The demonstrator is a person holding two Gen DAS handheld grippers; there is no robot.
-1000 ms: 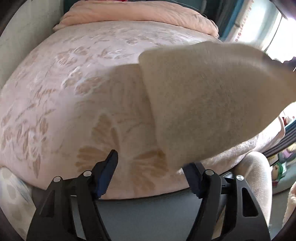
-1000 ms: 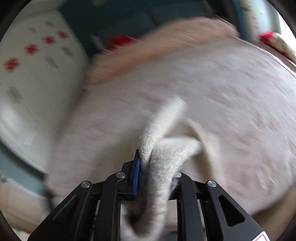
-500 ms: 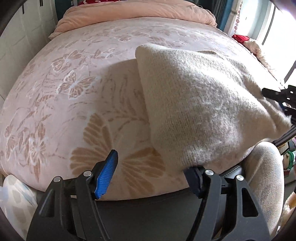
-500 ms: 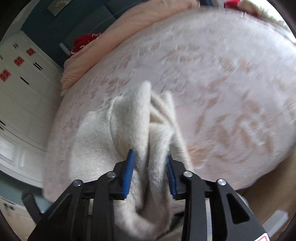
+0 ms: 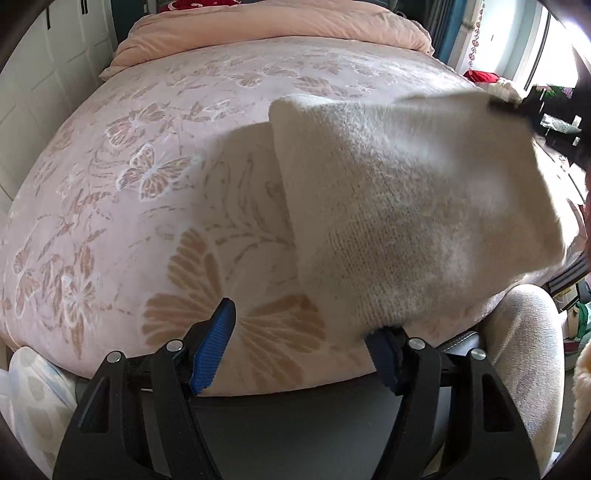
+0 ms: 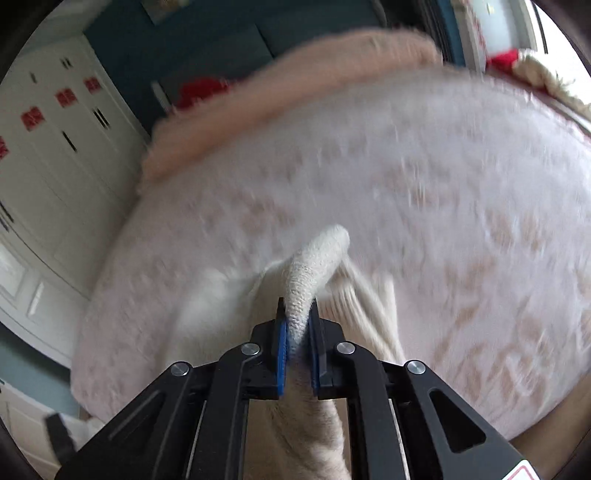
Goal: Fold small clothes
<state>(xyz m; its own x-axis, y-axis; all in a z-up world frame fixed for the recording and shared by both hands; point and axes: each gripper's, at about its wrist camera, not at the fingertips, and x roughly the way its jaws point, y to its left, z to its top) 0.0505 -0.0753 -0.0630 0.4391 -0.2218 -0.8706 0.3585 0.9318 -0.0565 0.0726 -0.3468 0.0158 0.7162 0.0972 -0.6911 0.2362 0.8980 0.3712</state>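
Observation:
A cream knitted garment (image 5: 406, 206) hangs in the air over the pink flowered bed cover (image 5: 147, 177), spread wide at the right of the left wrist view. My right gripper (image 6: 298, 332) is shut on a bunched edge of the garment (image 6: 314, 266) and holds it up; it also shows blurred at the top right of the left wrist view (image 5: 517, 107). My left gripper (image 5: 306, 339) is open near the bed's front edge. Its right fingertip (image 5: 384, 354) sits just under the garment's lower corner, with nothing between the jaws.
A rolled peach duvet (image 5: 273, 26) lies across the head of the bed. White cupboards (image 6: 55, 155) stand to the left. A window (image 5: 532, 44) and red and cream items (image 5: 484, 77) are at the right. My legs (image 5: 524, 354) are at the bed's front edge.
My right gripper has lifted the garment's edge up off the bed and closed tighter on it. The garment now hangs higher. My left gripper has stayed open and hardly moved.

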